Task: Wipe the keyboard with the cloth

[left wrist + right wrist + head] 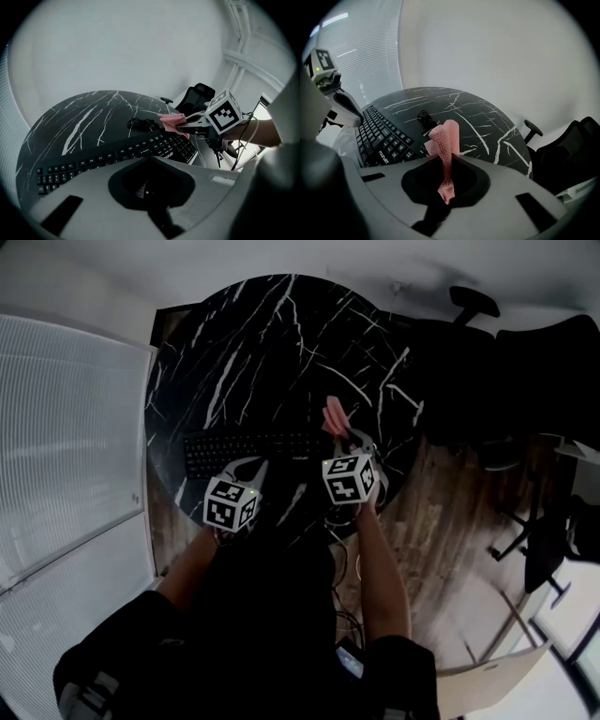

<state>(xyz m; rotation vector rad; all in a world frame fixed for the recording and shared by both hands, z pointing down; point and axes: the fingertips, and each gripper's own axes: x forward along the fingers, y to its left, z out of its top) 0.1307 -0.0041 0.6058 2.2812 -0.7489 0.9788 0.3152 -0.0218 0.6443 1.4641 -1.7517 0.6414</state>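
- The person's dark sleeves and bare forearms (380, 568) are nearest, reaching forward with a gripper in each hand.
- The counter (244, 343) is round, black and glossy, and veined in white like marble. It looks slick, so I'd expect a sideways wipe to push the keyboard along unless something steadies it.
- The keyboard (248, 448) is long, black and matte. It lies flat at the near edge of the counter with its rows of low keys facing up. A hard drag could catch a keycap.
- The left gripper (251, 468) is grey plastic with its jaws together and nothing between them. It sits at the keyboard's front edge, and I cannot tell whether it touches.
- The right gripper (345, 442) is clamped on the cloth (334, 415), which is pink, waffle-textured and folded into a narrow strip.
- The cloth stands out past the jaws at the keyboard's right end, and I cannot tell if it touches anything. So little cloth shows that I'd worry the hard jaw tips reach the keys before it does.
- A thin black cable (140, 123) lies coiled on the counter just behind the keyboard. A wide sweep could snag it.
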